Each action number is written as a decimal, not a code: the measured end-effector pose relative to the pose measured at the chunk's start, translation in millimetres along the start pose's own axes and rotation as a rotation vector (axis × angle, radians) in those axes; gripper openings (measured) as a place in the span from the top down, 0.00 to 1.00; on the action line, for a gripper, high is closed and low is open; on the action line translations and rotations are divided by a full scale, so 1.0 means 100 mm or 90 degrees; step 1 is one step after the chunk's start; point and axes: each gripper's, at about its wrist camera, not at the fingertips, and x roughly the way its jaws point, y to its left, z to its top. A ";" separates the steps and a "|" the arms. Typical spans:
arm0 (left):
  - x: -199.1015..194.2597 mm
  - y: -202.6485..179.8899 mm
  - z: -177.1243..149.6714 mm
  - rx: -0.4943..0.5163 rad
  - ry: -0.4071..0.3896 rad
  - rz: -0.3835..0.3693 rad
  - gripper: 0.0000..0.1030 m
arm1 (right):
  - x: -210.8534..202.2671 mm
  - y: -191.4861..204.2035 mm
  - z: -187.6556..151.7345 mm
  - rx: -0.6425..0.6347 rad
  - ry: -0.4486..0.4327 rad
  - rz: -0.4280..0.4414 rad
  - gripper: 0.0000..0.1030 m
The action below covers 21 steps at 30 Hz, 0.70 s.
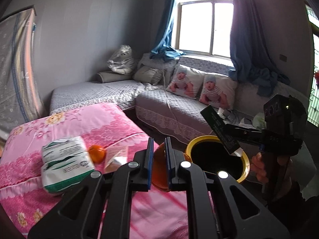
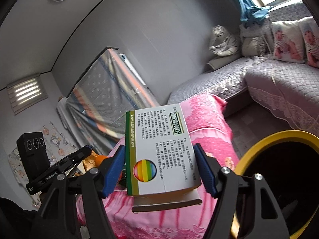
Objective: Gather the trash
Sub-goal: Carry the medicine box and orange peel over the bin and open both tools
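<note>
My left gripper [image 1: 159,141] is shut on a curved orange scrap [image 1: 159,171], peel or wrapper, just above the pink bedspread [image 1: 69,123]. To its right stands a black bin with a yellow rim [image 1: 190,145]. My right gripper [image 2: 159,149] is shut on a white medicine box [image 2: 159,151] with a green edge and a rainbow circle. In the left wrist view that box [image 1: 217,125] hangs tilted over the bin's mouth, held by the right gripper [image 1: 229,129]. The right wrist view shows the bin rim [image 2: 259,145] at lower right and the left gripper [image 2: 87,152] at left.
On the bedspread lie a white-and-green pack [image 1: 65,165], a tangerine [image 1: 96,153] and a small pale packet [image 1: 115,157]. A grey quilted sofa [image 1: 169,107] with picture pillows [image 1: 201,85] runs behind. A wrapped mattress [image 2: 111,91] leans on the wall.
</note>
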 end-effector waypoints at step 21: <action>0.93 -0.93 0.15 0.093 0.017 -0.109 0.91 | -0.50 -0.78 -0.26 0.028 -0.053 -0.277 0.37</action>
